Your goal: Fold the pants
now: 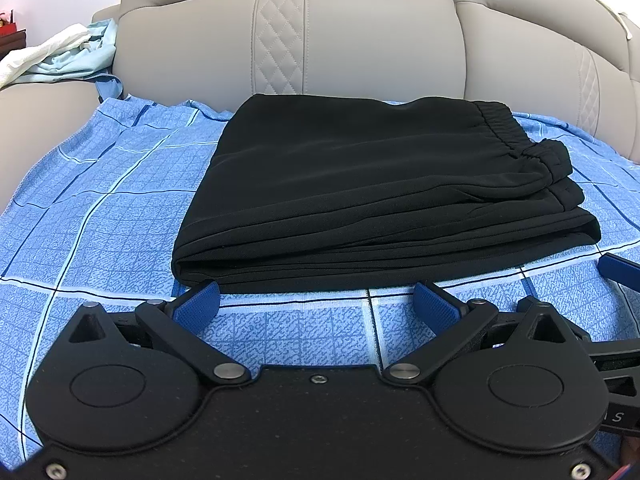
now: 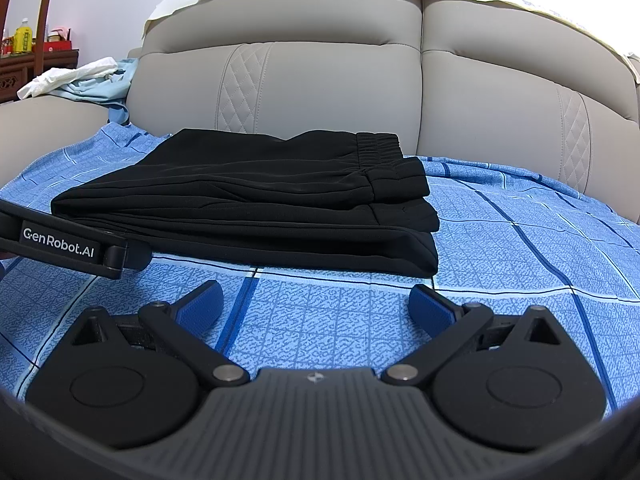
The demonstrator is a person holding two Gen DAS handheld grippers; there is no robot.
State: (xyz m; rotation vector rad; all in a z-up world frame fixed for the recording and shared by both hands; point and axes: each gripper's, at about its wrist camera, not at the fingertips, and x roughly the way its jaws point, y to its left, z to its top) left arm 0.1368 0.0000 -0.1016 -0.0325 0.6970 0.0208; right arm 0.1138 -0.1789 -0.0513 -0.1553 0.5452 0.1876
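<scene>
**Folded black pants on the blue sheet, both grippers spread and holding nothing**

The black pants [image 1: 384, 188] are seen folded into a compact stack of several layers in the middle of the left wrist view, lying on a blue checked sheet [image 1: 100, 208] that is spread over a grey sofa [image 1: 360, 40]. The elastic waistband [image 1: 516, 136] is turned toward the right of the frame, and the folded edge faces the camera.

The left gripper [image 1: 316, 304] is shown at the bottom of its view with its blue pads [image 1: 198, 304] set wide apart; nothing is held between them. The left pad is seen just at the near edge of the pants, but whether contact is made cannot be told. A blue fingertip of the other tool is visible at the right edge of the frame.

In the right wrist view, the pants [image 2: 248, 204] are placed left of centre, with the waistband [image 2: 380, 148] toward the upper right of the stack. The right gripper [image 2: 316, 304] is likewise spread, with its blue pads [image 2: 432, 308] over bare sheet [image 2: 520, 240] and apart from the pants. A black bar marked "GenRobot.AI" [image 2: 60, 242] enters from the left edge, just in front of the stack.

White and pale blue cloths [image 2: 80, 80] are piled on the sofa arm at upper left.
</scene>
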